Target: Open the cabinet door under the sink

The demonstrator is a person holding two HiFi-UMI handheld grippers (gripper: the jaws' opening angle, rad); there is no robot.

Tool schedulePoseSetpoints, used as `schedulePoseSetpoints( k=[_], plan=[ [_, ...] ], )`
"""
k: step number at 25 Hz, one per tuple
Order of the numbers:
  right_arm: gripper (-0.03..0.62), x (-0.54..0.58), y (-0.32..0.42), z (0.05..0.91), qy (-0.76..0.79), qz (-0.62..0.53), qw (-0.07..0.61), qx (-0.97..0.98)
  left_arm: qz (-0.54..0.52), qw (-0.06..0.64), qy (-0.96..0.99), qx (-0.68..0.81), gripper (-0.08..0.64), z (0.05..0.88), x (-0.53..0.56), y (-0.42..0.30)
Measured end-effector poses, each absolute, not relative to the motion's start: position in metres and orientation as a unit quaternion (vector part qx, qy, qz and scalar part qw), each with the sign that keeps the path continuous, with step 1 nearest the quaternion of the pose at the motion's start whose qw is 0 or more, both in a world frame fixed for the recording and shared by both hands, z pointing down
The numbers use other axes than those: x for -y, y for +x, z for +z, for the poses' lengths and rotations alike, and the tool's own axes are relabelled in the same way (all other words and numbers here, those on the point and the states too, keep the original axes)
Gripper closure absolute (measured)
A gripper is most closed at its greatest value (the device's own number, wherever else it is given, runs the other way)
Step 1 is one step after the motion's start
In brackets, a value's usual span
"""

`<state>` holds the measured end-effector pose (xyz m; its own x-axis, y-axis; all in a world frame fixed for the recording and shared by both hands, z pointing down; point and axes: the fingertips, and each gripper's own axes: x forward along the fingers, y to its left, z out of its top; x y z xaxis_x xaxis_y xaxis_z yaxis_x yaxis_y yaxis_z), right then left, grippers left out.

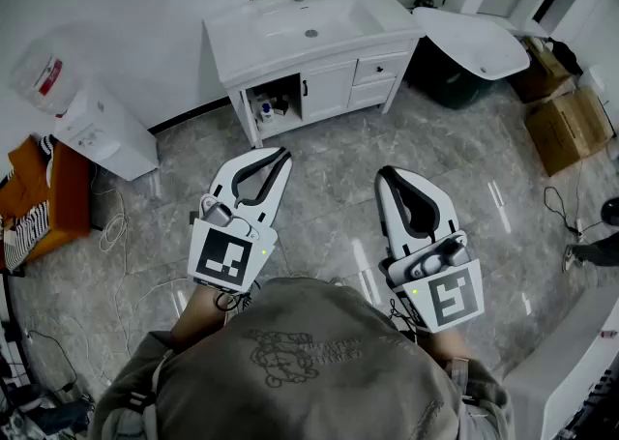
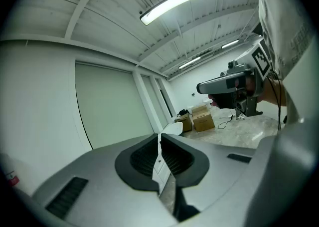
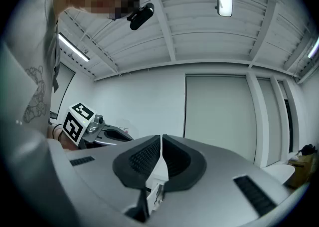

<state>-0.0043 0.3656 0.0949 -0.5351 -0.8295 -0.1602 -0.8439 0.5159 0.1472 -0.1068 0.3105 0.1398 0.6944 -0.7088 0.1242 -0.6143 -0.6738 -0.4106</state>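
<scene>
Both grippers are empty w/ jaws pressed together: left gripper [image 1: 280, 154] and right gripper [image 1: 385, 177], near the person's chest. Cabinet door [image 1: 327, 90] under the sink [image 1: 309, 17] is well apart. Risk imo: tiny handle [image 1: 305, 88], so shut jaws would prob just bump it or slip off.

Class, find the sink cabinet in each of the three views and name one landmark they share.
Head view: sink cabinet top centre, against the wall.
Left gripper view: sink cabinet a sliver in the slit between the jaws.
Right gripper view: a sliver low between the jaws.
Shared landmark: cardboard box.
</scene>
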Motion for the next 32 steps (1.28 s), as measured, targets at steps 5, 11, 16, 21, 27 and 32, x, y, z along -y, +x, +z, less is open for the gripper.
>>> schedulePoseSetpoints(
  k=[5,11,16,21,27,32],
  plan=[
    [0.558,-0.366,0.007,0.102,-0.49,0.095,0.036,-0.866,-0.139,0.166,-0.903,-0.37,0.528,0.14,-0.314,-0.102],
    [0.56,-0.364,0.025,0.107,-0.501,0.078,0.036,-0.861,-0.145,0.171,-0.903,-0.366,0.528,0.141,-0.317,-0.09],
    [0.56,-0.367,0.038,0.111,-0.498,0.069,0.039,-0.863,-0.149,0.171,-0.903,-0.364,0.528,0.144,-0.32,-0.075],
    [0.558,-0.368,0.058,0.12,-0.493,0.055,0.041,-0.867,-0.155,0.167,-0.902,-0.366,0.528,0.149,-0.321,-0.055],
    [0.558,-0.371,0.092,0.135,-0.485,0.034,0.035,-0.873,-0.142,0.154,-0.903,-0.376,0.528,0.155,-0.331,-0.025],
    [0.558,-0.362,0.103,0.16,-0.477,-0.038,0.047,-0.877,-0.132,0.143,-0.905,-0.378,0.528,0.166,-0.336,-0.014]
  ],
)
